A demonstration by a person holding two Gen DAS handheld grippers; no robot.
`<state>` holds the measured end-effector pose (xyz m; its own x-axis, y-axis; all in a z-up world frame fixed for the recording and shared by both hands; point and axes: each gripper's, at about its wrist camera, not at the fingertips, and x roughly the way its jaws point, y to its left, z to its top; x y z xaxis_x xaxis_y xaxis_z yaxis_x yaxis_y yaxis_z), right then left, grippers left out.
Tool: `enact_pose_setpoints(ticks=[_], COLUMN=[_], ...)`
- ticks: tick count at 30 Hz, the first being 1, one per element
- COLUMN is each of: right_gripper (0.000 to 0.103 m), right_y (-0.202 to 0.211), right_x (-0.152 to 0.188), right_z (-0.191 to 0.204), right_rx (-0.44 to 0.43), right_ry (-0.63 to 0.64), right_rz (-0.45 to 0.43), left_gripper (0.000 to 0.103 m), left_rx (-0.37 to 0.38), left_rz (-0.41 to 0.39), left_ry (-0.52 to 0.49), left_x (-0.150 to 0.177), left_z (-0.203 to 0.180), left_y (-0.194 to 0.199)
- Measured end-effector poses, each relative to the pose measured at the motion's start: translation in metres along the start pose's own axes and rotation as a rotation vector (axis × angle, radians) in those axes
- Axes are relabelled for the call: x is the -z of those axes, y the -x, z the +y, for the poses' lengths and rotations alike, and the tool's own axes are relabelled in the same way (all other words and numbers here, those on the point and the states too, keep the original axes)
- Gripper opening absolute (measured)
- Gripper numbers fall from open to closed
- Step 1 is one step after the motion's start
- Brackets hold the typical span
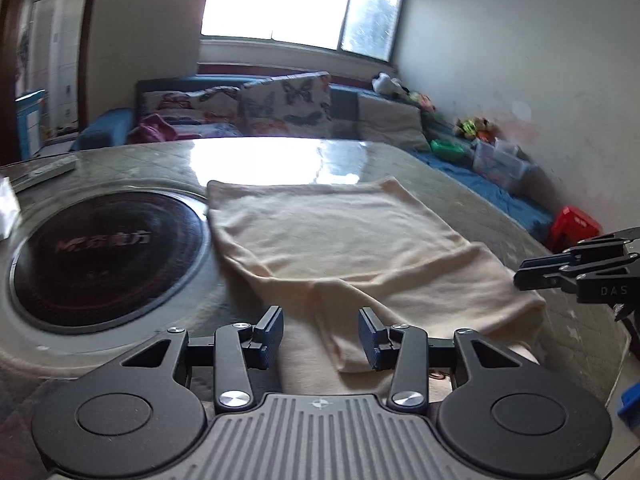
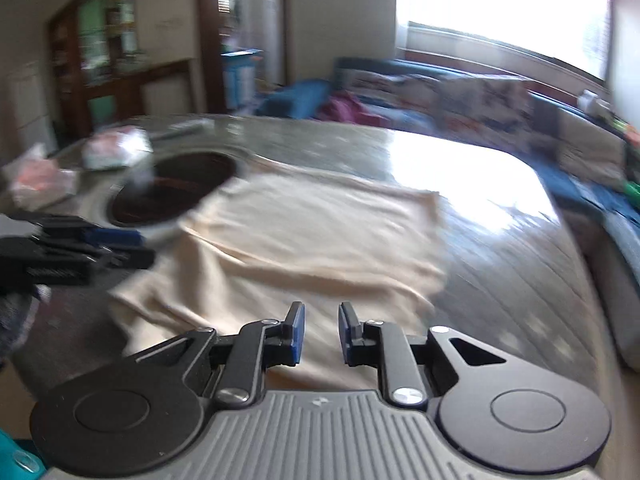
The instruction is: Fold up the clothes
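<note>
glossy surface (image 1: 280, 152) beside dark inset burner (image 1: 108, 256) carries cream garment (image 1: 340, 232), laid flat, near edge overhanging. soft, light, likely to slide; grip corners or hem. left hand-held gripper (image 1: 320, 338) and right hand-held gripper (image 2: 320, 334) both released, empty.

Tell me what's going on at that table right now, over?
Left gripper and right gripper: jaws open, empty. Cream garment flat, partly folded, on table. Nothing blocking.

A glossy round surface (image 1: 460, 168) fills the middle of the frame, window glare across its far side. A cream garment (image 1: 328, 232) lies flat on it, its left edge touching the dark inset hob (image 1: 108, 256). Crinkled packets (image 2: 116, 148) sit upper left.
</note>
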<state>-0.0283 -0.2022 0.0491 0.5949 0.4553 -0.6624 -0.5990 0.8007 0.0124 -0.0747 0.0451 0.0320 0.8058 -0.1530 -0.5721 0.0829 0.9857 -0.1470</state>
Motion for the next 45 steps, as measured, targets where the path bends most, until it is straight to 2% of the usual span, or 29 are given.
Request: enact_pose_setpoints(ticks=[4, 7, 9, 10, 12, 14, 16, 21, 28, 31, 34, 38, 45], right_gripper=[0.018, 0.018, 0.018, 0.018, 0.018, 0.018, 0.018, 0.018, 0.018, 0.018, 0.018, 0.018, 0.018], right_y=[0.007, 0.009, 0.007, 0.005, 0.003, -0.003, -0.008, -0.017, -0.022, -0.023, -0.035, -0.053, -0.067], right_x=[0.022, 0.028, 0.026, 0.024, 0.021, 0.016, 0.014, 0.013, 0.012, 0.003, -0.004, -0.009, -0.005], right_z=[-0.031, -0.046, -0.052, -0.054, -0.058, -0.056, -0.054, -0.043, -0.040, -0.042, -0.046, -0.053, -0.052], right_rx=[0.052, 0.058, 0.054, 0.049, 0.039, 0.025, 0.017, -0.002, -0.015, -0.017, -0.019, -0.028, -0.024], right_ry=[-0.074, -0.111, -0.129, -0.135, -0.145, -0.145, -0.136, -0.077, -0.061, -0.053, -0.064, -0.108, -0.119], right_rz=[0.013, -0.007, -0.027, -0.038, -0.058, -0.076, -0.083, -0.086, -0.077, -0.093, -0.086, -0.072, -0.066], left_gripper=[0.044, 0.038, 0.020, 0.017, 0.006, 0.004, 0.003, 0.003, 0.004, 0.005, 0.006, 0.007, 0.008], left_rx=[-0.014, -0.029, -0.041, -0.046, -0.058, -0.069, -0.080, -0.116, -0.144, -0.140, -0.096, -0.025, -0.053], left_rz=[0.041, 0.045, 0.038, 0.034, 0.027, 0.020, 0.013, -0.078, 0.053, 0.041, 0.001, 0.006, 0.081], left_ry=[-0.032, -0.050, -0.051, -0.052, -0.054, -0.055, -0.056, -0.093, -0.091, -0.068, -0.087, -0.114, -0.098], left_x=[0.001, 0.001, -0.001, -0.002, -0.004, -0.007, -0.009, -0.021, -0.004, -0.012, -0.024, -0.032, -0.024], left_z=[-0.012, -0.016, -0.018, -0.019, -0.021, -0.023, -0.025, -0.026, -0.010, -0.009, -0.020, -0.032, -0.020], left_y=[-0.016, -0.019, -0.017, -0.016, -0.013, -0.011, -0.009, 0.015, -0.006, -0.004, -0.002, -0.020, -0.059])
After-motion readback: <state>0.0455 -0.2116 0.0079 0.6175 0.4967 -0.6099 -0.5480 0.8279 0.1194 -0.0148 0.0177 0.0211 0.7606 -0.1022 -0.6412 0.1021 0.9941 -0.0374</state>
